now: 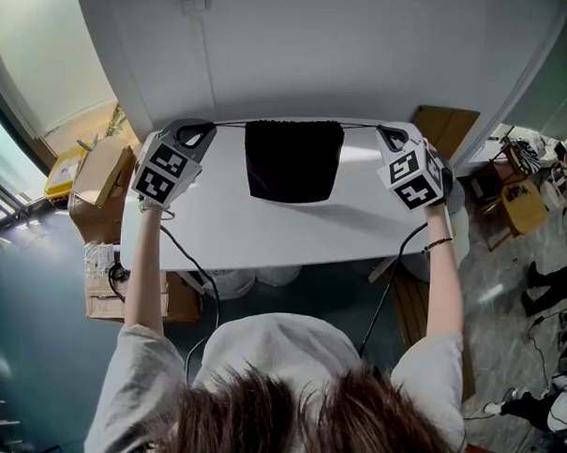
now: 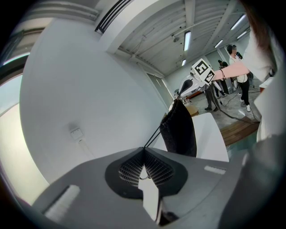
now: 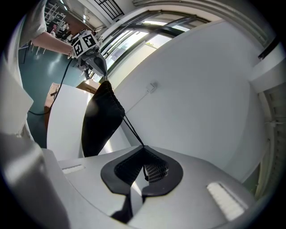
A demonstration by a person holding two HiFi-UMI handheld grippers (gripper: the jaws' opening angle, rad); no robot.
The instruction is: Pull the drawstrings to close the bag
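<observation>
The bag [image 1: 293, 160] is matt black cloth, its drawstrings [image 1: 230, 124] thin black cord. The table [image 1: 255, 234] is smooth, faintly glossy white. The left gripper [image 2: 144, 150] and right gripper [image 3: 144, 146] are matt grey plastic, their pads [image 2: 130, 170] ribbed black

No word, number or brand name can be read in any of the views. The only printed signs are black-and-white square patterns. One set stands on the faces of the left cube [image 1: 166, 171] on the left gripper [image 1: 206, 129], the other on the right cube [image 1: 409, 178] on the right gripper [image 1: 389, 133]. They are blocky coded markers, with no letters or digits in them. The same patterns show small in the two gripper views, each looking across at the other's cube.
</observation>
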